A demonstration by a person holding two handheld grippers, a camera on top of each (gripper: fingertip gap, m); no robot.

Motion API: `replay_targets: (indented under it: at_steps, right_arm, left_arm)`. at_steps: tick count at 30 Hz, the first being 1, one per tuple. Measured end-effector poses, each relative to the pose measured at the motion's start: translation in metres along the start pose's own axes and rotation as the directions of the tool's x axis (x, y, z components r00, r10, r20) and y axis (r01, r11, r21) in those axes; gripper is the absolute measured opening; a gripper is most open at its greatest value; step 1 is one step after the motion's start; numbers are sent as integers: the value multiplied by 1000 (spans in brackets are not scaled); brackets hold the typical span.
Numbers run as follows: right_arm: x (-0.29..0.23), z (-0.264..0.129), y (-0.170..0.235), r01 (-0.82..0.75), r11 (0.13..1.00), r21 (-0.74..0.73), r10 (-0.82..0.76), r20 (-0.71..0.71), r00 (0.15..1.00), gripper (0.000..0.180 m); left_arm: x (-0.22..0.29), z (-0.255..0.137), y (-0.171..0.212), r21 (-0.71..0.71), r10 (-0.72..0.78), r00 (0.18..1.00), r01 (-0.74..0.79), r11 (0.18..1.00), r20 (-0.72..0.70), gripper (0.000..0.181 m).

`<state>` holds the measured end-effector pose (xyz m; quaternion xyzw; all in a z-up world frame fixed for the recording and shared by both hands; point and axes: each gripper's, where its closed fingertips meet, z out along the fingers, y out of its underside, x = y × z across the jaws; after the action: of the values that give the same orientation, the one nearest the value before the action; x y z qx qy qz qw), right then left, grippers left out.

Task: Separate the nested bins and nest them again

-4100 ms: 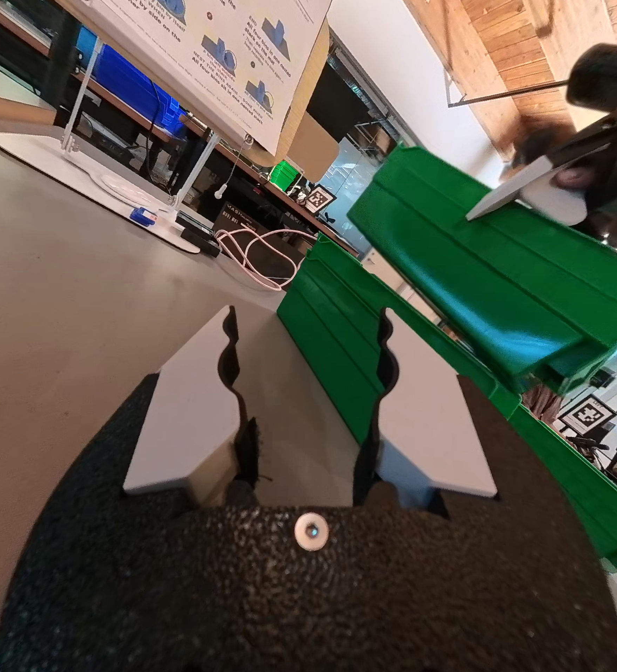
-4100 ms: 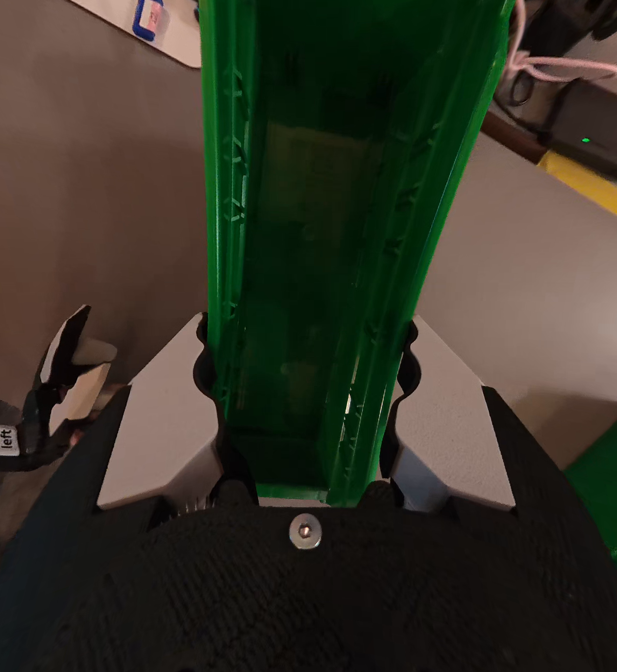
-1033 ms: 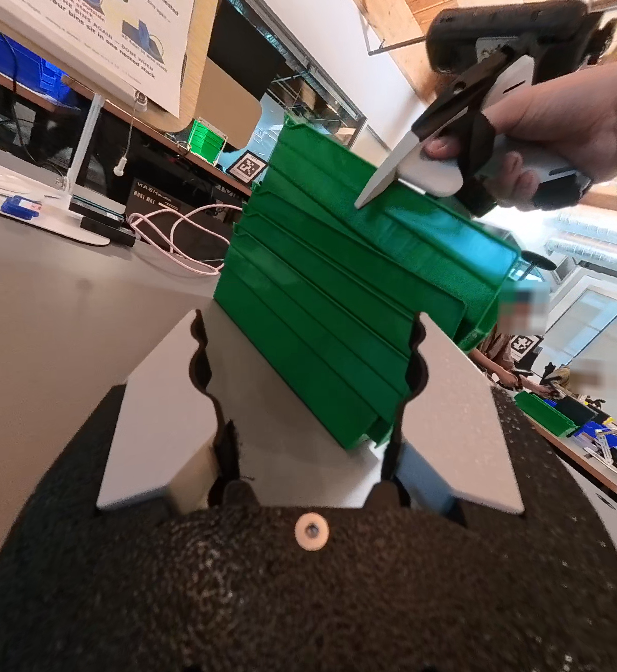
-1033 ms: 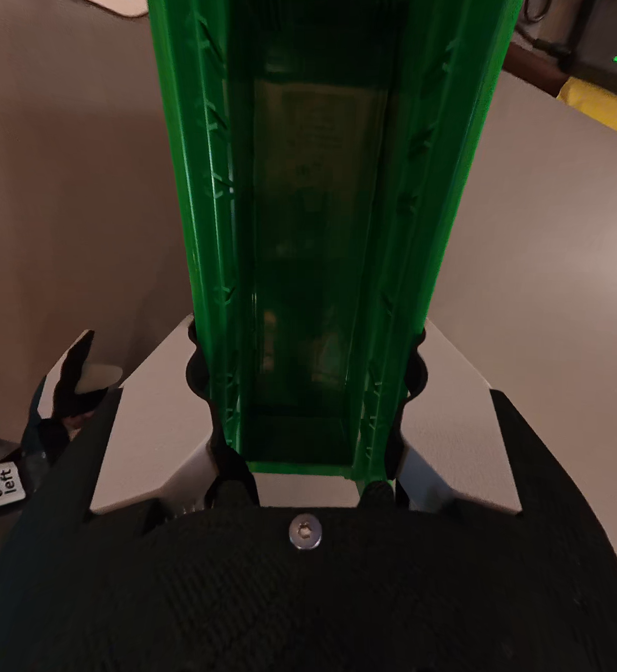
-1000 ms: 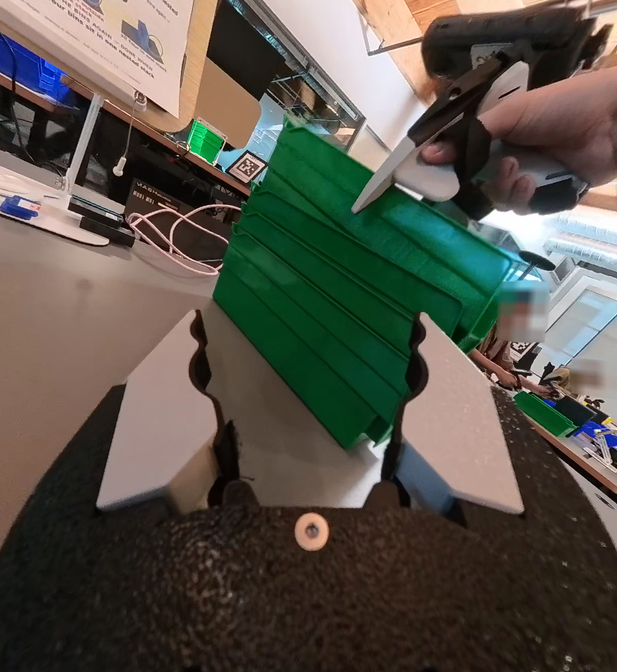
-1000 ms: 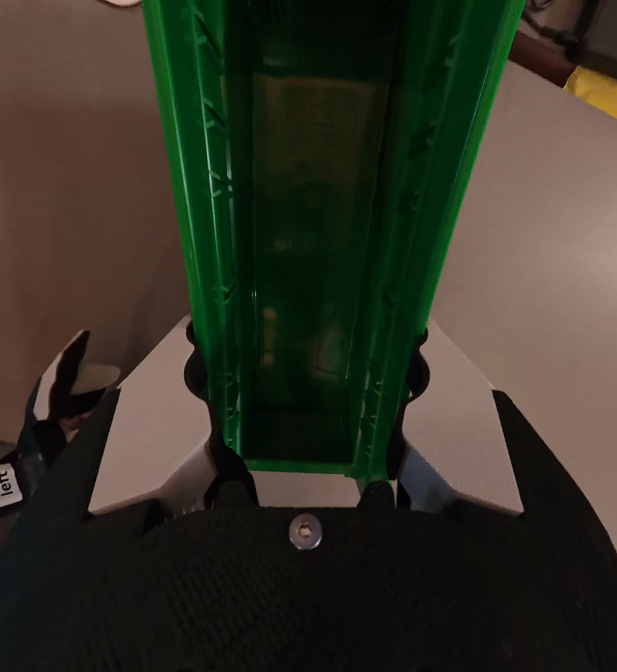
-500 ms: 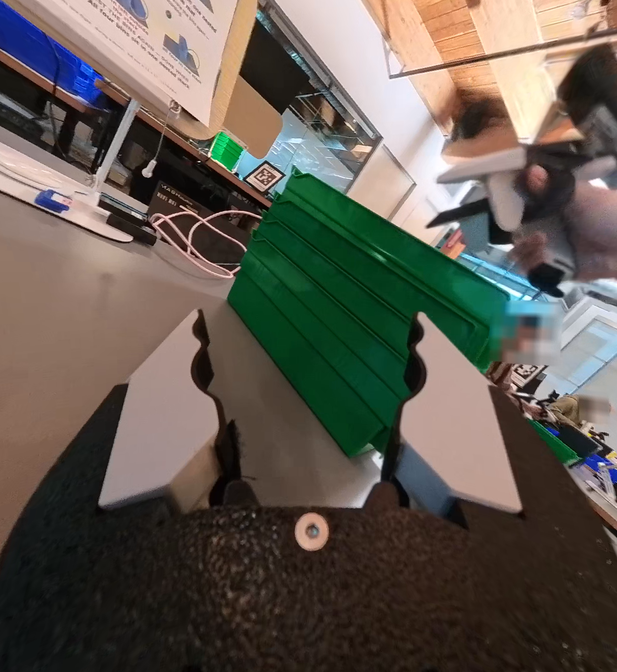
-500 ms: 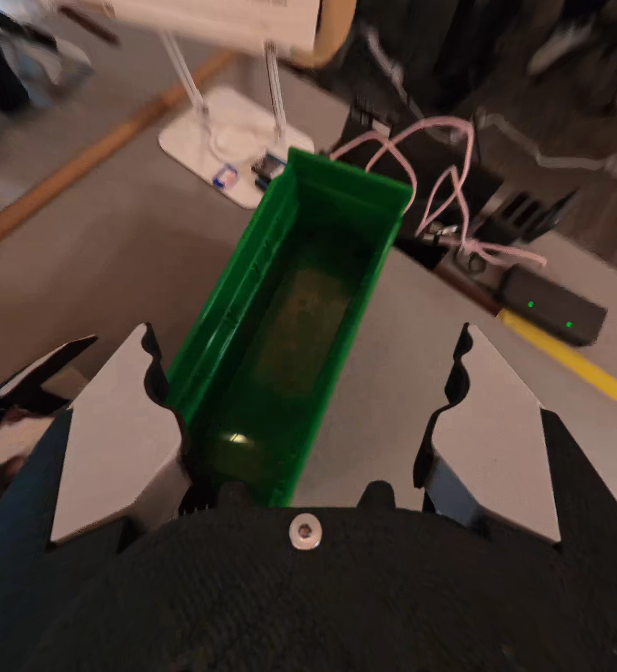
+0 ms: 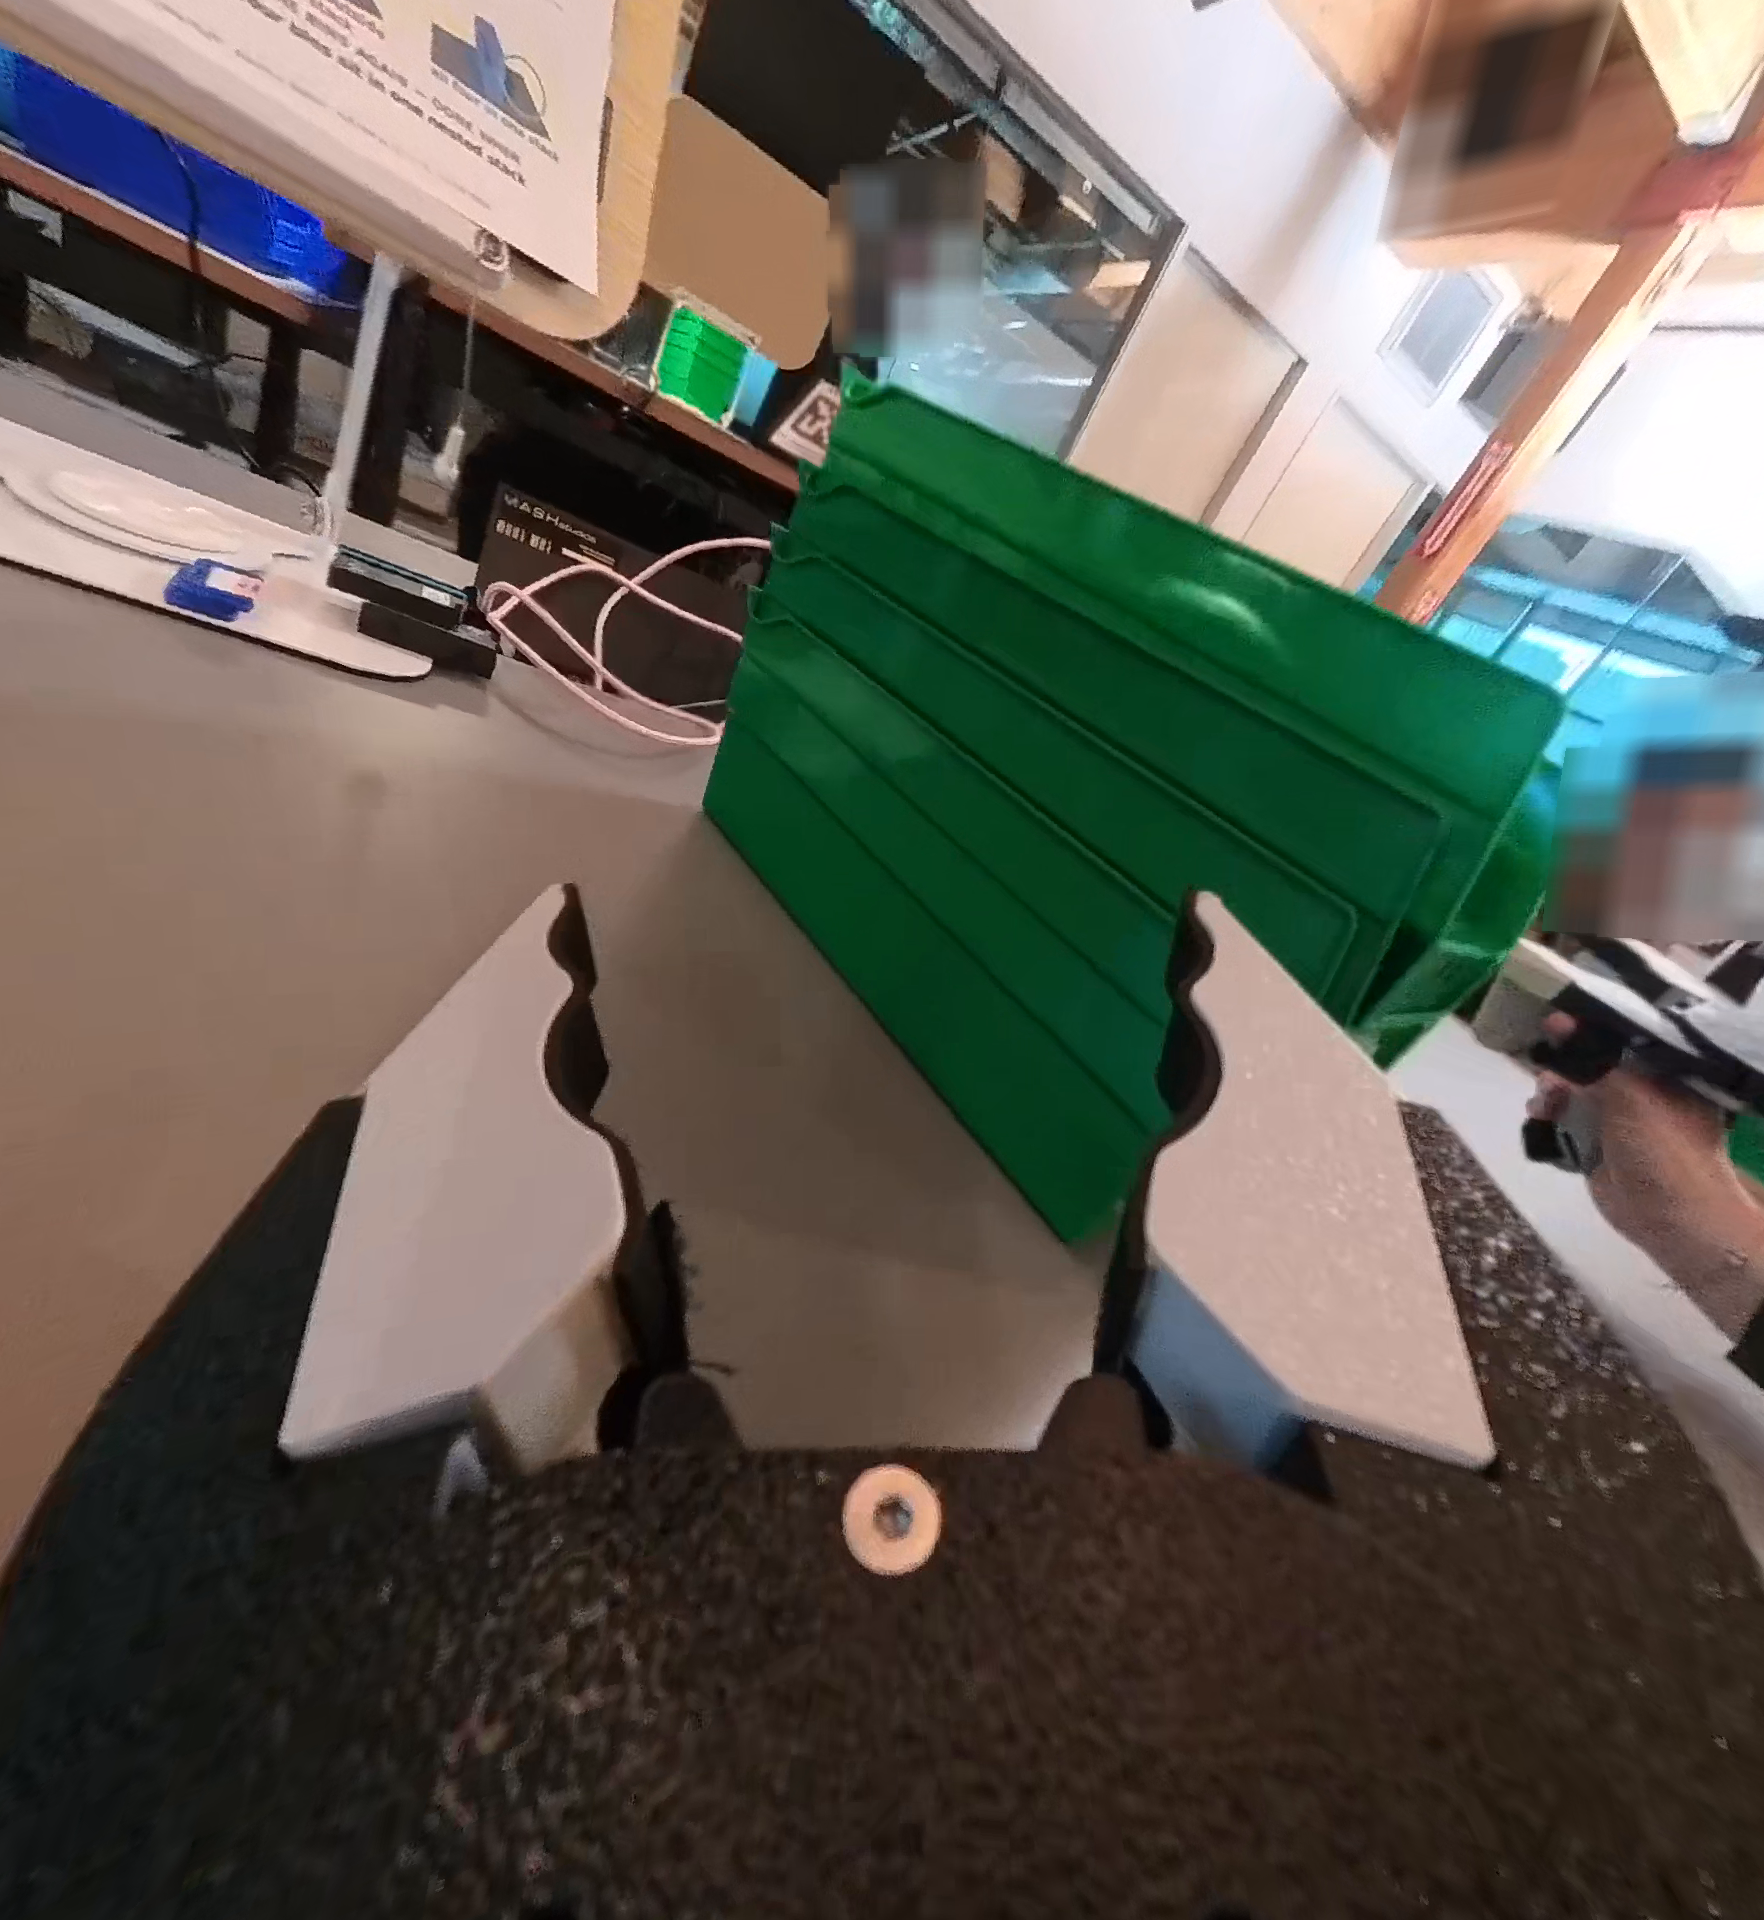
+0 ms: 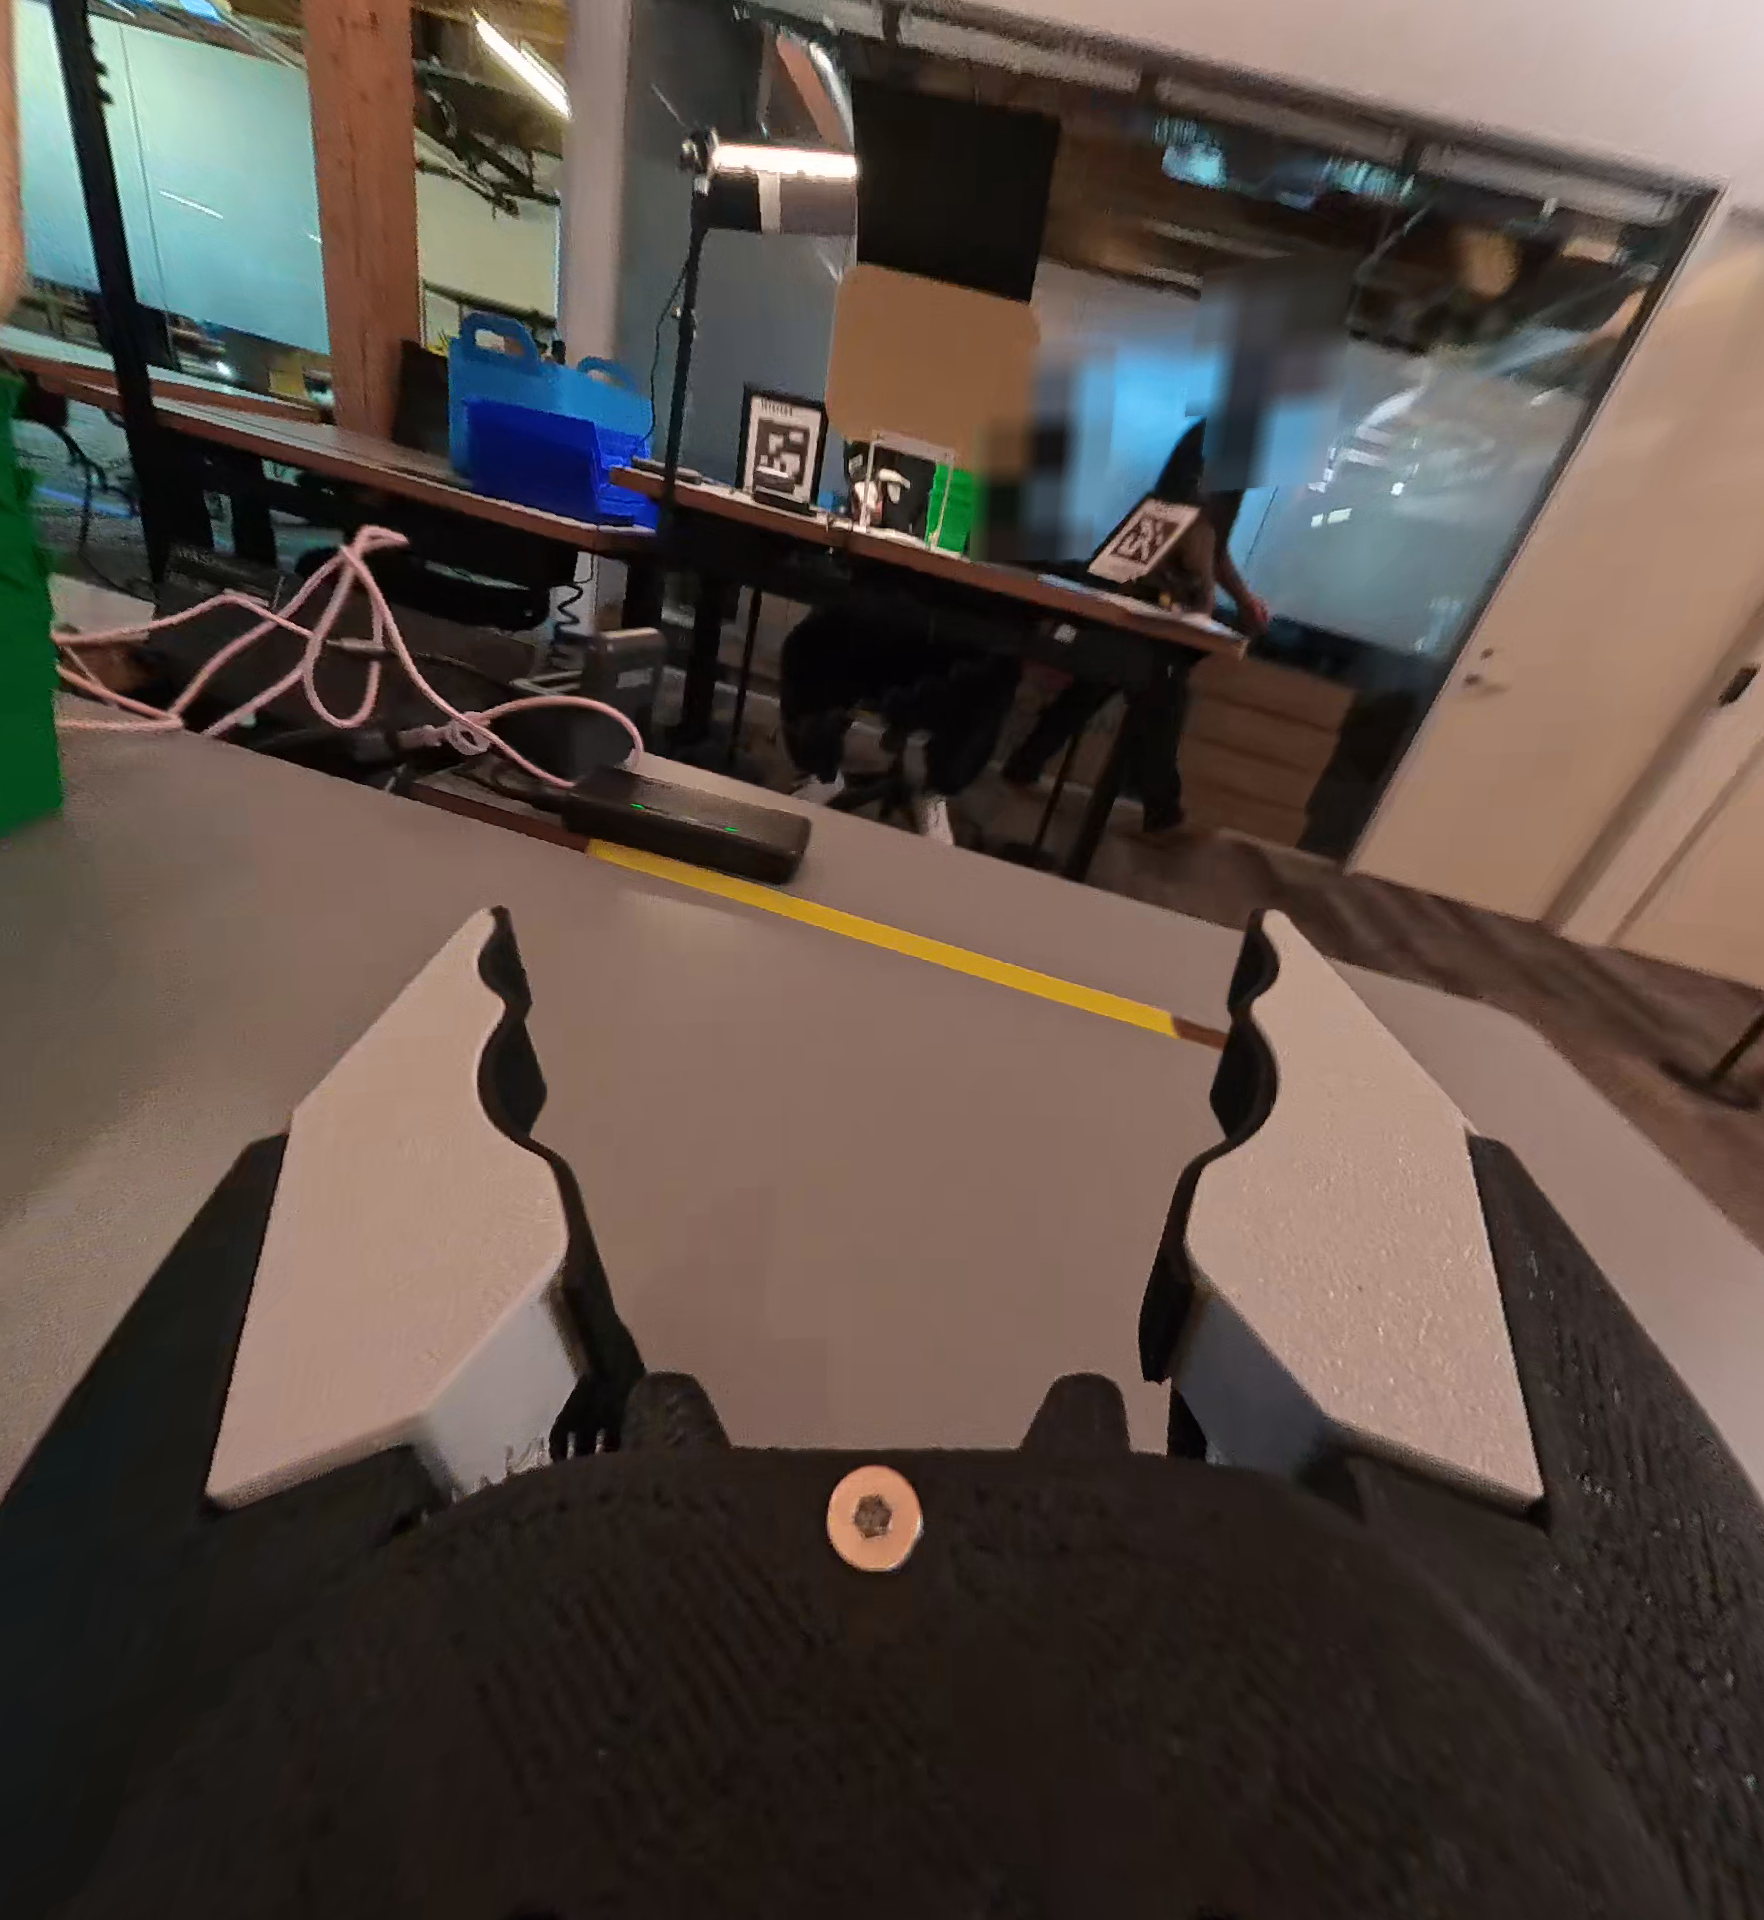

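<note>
The grey tabletop [image 9: 234, 831] lies bare and wide to the left and near side; in the right wrist view its far edge carries a yellow strip [image 10: 888, 940], with floor beyond. The stack of green bins [image 9: 1117, 727], nested one inside another, stands on the tabletop just ahead and to the right of the left gripper [image 9: 883, 945], whose jaws are spread and hold nothing. The stack's near corner sits close to the right jaw, apart from it. The right gripper [image 10: 878, 966] is low over open tabletop to the right of the stack, jaws spread wide and empty. A black box [image 10: 691, 821] with a pink cable [image 10: 338, 665] rests at the far edge.
</note>
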<state>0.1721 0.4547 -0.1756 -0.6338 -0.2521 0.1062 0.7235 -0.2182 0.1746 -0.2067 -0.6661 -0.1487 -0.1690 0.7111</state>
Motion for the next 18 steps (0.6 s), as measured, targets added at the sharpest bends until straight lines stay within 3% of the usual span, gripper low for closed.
replay_targets:
  at_steps: [5,9,12,18]
  right_arm:
    - [12,-5,5,90,986,138,-91,-1,996,124]
    - [0,3,1,68,981,181,-86,94,992,123]
    - [-21,9,8,-3,991,137,-28,223,974,124]
    - [-51,1,-3,-49,982,182,-19,354,935,122]
  left_arm:
    - [33,1,21,-81,76,996,-80,993,-50,112]
    - [75,6,42,-109,117,990,-126,986,-84,136]
    - [95,18,62,-166,265,964,-264,950,-17,159]
    - [99,49,79,-243,416,895,-373,896,161,159]
